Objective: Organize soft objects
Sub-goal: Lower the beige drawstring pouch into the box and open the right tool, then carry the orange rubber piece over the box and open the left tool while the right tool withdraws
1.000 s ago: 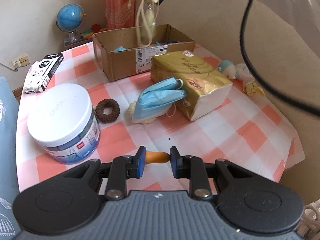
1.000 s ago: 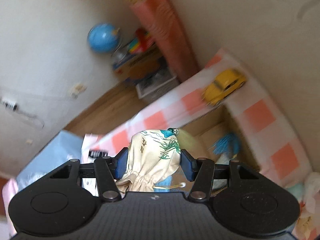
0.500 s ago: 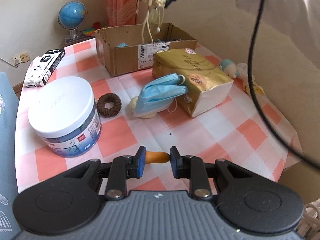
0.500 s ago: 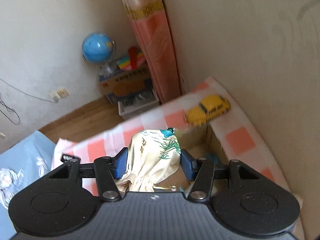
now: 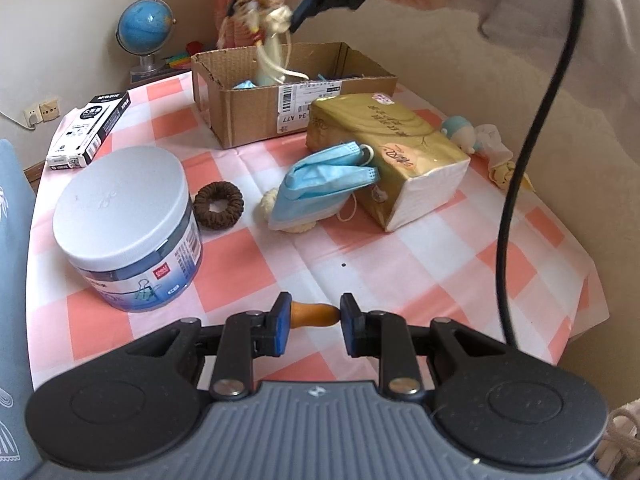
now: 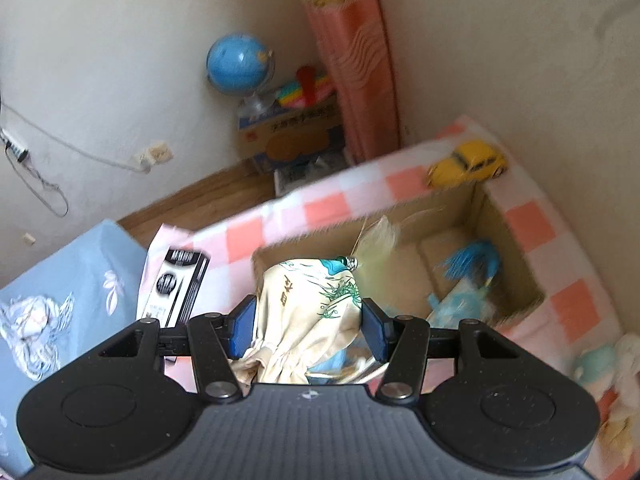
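Observation:
My right gripper [image 6: 308, 326] is shut on a cream drawstring pouch [image 6: 308, 312] with green print and holds it above the open cardboard box [image 6: 516, 248]. The same pouch [image 5: 264, 20] and right gripper [image 5: 276, 0] show high in the left wrist view, its cords hanging into the box [image 5: 288, 92]. My left gripper [image 5: 314, 316] is shut on a small orange piece [image 5: 314, 315] low over the checked tablecloth [image 5: 400, 272]. A blue face mask [image 5: 324, 180], a brown scrunchie [image 5: 219, 205] and a gold tissue pack [image 5: 384, 148] lie on the table.
A white-lidded tub [image 5: 128, 220] stands at the left, a black and white carton [image 5: 90, 128] behind it. Small plush toys [image 5: 476, 140] lie at the right edge. A yellow toy car [image 6: 466, 164] sits behind the box. A black cable [image 5: 532, 152] hangs at the right.
My right gripper has carried the pouch lower and over the box, with its cords now inside. The left gripper has stayed put with the orange piece.

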{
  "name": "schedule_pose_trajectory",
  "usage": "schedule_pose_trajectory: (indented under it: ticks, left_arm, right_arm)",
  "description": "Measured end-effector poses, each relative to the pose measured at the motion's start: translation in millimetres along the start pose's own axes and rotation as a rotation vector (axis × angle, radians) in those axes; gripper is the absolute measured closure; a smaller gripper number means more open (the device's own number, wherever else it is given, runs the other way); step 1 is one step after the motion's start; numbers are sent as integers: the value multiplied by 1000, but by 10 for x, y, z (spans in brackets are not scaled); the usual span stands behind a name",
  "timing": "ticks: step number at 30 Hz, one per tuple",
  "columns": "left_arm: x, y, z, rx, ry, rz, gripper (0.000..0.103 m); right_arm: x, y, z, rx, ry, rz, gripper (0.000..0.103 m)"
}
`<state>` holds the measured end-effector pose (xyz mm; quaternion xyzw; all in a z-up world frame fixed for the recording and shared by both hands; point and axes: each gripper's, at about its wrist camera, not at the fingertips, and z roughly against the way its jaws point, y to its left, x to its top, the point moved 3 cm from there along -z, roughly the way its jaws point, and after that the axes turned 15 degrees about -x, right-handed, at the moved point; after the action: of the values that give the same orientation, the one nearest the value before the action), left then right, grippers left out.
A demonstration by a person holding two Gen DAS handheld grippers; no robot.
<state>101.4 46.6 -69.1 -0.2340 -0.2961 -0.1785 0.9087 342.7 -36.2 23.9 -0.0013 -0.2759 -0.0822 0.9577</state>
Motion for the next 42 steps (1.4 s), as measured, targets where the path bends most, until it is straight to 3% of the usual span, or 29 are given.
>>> schedule_pose_trajectory:
  ticks: [6, 12, 13, 15, 16, 21, 26, 32, 42]
  left_arm:
    - [-10, 26, 13, 6, -1, 7, 78]
    - [-19, 29, -9, 2, 3, 6, 78]
    - [-21, 26, -15, 2, 4, 4, 78]
    - [-19, 22, -20, 2, 3, 2, 78]
    - [-17, 22, -22, 4, 3, 3, 78]
    - [3, 22, -1, 12, 4, -8, 78]
    - [91, -11, 22, 26, 8, -35, 78]
    - [296, -67, 39, 53, 6, -69, 78]
    - [860, -52, -23, 76, -1, -102, 78]
  right_arm:
    - [-165, 122, -39, 19, 40, 48, 43]
    - [83, -206, -281, -58, 74, -37, 42]
    - [142, -269, -363, -68, 83, -54, 40]
    - [266, -381, -517, -81, 89, -100, 17]
    - [308, -412, -586, -66, 96, -106, 13]
    - [396, -534, -642, -147, -1, -52, 12]
    - [268, -654, -391, -84, -44, 15, 0]
    - [-23, -838, -122, -14, -61, 96, 0]
    - [-624, -1425, 49, -25, -78, 87, 0]
